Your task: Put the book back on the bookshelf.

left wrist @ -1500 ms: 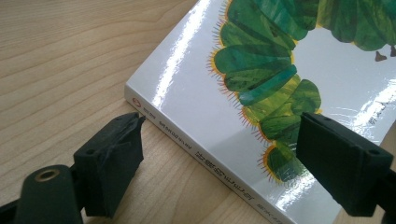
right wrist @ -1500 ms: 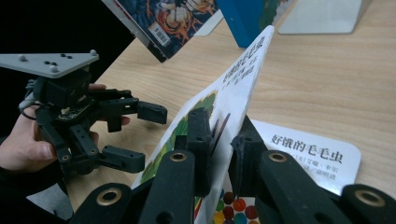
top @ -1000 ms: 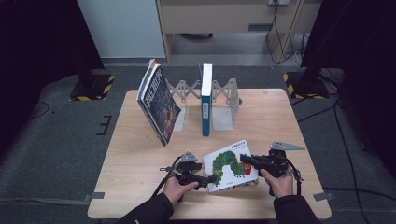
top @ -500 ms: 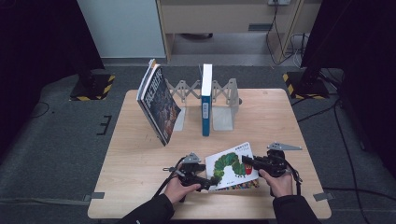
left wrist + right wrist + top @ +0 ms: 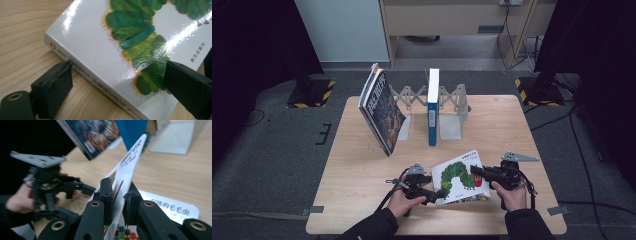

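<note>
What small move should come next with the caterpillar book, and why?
Probably lift the caterpillar book upright: the right gripper is already shut on its raised edge, while the left gripper straddles its spine side, jaws open, near the table.

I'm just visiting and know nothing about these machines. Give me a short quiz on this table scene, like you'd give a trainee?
1. True or false: the blue book lies flat on the table.
2. The right gripper has its fingers shut on: A) the blue book, B) the caterpillar book, C) a bare bookend.
3. Fill the gap: in the high view, the dark-covered book leans to the ___ of the blue book.

Key: 1 false, it stands upright in the rack; 2 B; 3 left.
</note>
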Available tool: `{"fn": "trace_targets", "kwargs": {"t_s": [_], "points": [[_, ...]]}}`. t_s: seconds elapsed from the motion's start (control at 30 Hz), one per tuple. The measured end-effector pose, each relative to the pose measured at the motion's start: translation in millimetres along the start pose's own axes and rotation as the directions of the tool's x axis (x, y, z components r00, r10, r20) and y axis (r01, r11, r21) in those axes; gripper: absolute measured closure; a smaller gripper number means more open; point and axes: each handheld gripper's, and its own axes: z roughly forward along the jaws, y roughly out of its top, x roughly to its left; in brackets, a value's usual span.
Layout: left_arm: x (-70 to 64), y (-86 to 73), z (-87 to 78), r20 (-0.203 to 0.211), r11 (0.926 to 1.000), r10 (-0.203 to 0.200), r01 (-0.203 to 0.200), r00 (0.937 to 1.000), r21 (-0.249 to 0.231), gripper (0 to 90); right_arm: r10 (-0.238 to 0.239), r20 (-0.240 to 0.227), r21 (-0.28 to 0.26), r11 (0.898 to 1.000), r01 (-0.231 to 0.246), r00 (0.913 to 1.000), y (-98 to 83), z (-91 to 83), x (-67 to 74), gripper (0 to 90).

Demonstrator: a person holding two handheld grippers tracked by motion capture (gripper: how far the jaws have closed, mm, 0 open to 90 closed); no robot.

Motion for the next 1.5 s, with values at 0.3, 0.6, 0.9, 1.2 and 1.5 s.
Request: {"fn": "trace_targets", "kwargs": {"t_s": [0.3, 0.6, 0.9, 1.2, 1.5], "points": [[1.1, 2.6, 5.1, 0.040, 0.9999, -0.014, 0.014, 0.9991, -0.004, 5.8, -0.037, -0.044, -0.047, 0.998, 0.035, 0.9983, 2.1, -3.8, 1.6, 82.3], [2.0, 3.5, 5.6, 0.021, 0.9993, -0.033, 0.033, 0.9992, -0.016, 6.1, -0.005, 0.035, 0.013, 1.000, 0.005, 0.9994, -2.6, 0.1, -6.1, 79.1], [7.6, 2.9, 3.2, 0.028, 0.9960, -0.076, 0.077, 0.9967, -0.044, 6.2, -0.017, 0.124, 0.112, 0.994, 0.003, 0.9921, -9.6, 10.0, -9.6, 67.2], [7.9, 3.0, 2.5, 0.024, 0.9966, -0.071, 0.072, 0.9972, -0.040, 8.5, -0.070, 0.219, 0.242, 0.970, 0.016, 0.9733, -17.6, 25.0, -9.5, 49.2], [8.9, 3.0, 2.2, 0.034, 0.9967, -0.071, 0.072, 0.9969, -0.038, 8.5, -0.061, 0.218, 0.253, 0.968, 0.004, 0.9741, -20.1, 29.5, -12.5, 47.0]]}}
